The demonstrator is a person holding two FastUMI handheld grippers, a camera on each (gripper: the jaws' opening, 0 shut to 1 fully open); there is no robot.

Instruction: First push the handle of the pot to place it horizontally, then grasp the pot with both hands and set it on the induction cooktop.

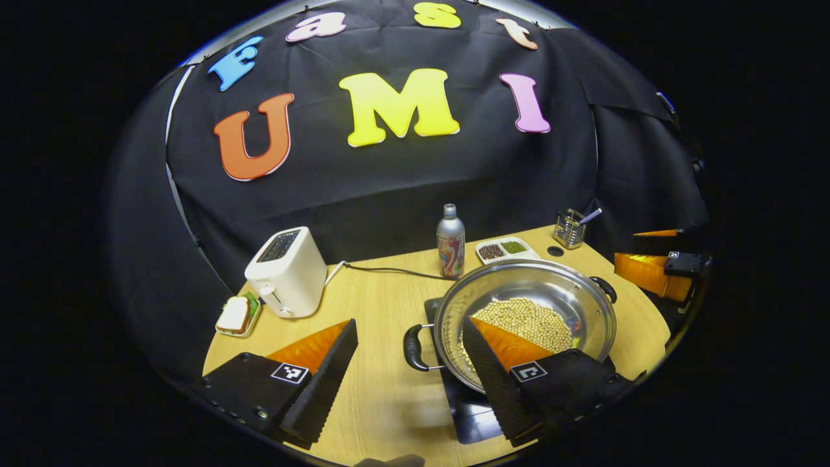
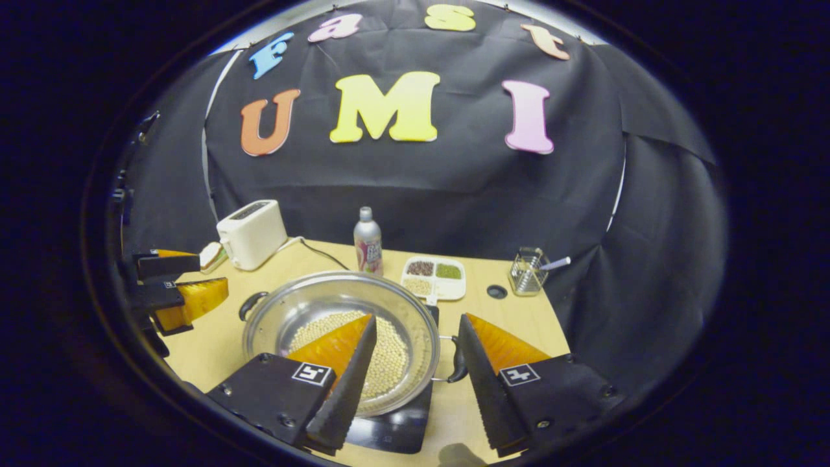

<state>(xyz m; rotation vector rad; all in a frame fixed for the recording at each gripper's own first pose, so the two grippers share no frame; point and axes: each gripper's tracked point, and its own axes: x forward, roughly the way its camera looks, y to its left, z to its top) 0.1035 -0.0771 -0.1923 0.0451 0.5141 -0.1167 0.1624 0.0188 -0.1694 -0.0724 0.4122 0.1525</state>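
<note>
On the counter (image 1: 389,389) the pot (image 1: 525,311) sits on the induction cooktop (image 1: 473,415); our left gripper (image 1: 408,370) and right gripper (image 2: 415,370) have fingers apart, and we judge only withdrawing remains

A staged kitchen corner set up inside a recording booth, not a real home. The black cloth wall (image 2: 454,188) hangs in folds behind a pale wooden surface (image 1: 382,311) with a rounded edge. On the surface stand kitchen things: a white two-slot toaster (image 1: 286,271) with its cable trailing, a sandwich on a small green plate (image 1: 237,316), a silver bottle with a printed label (image 1: 450,241), a white divided tray of beans and grains (image 2: 433,277), a wire mesh utensil holder (image 2: 526,271), and a shiny steel two-handled pot holding pale beans (image 2: 340,334) sitting on a flat black induction cooktop (image 2: 399,425).
</note>
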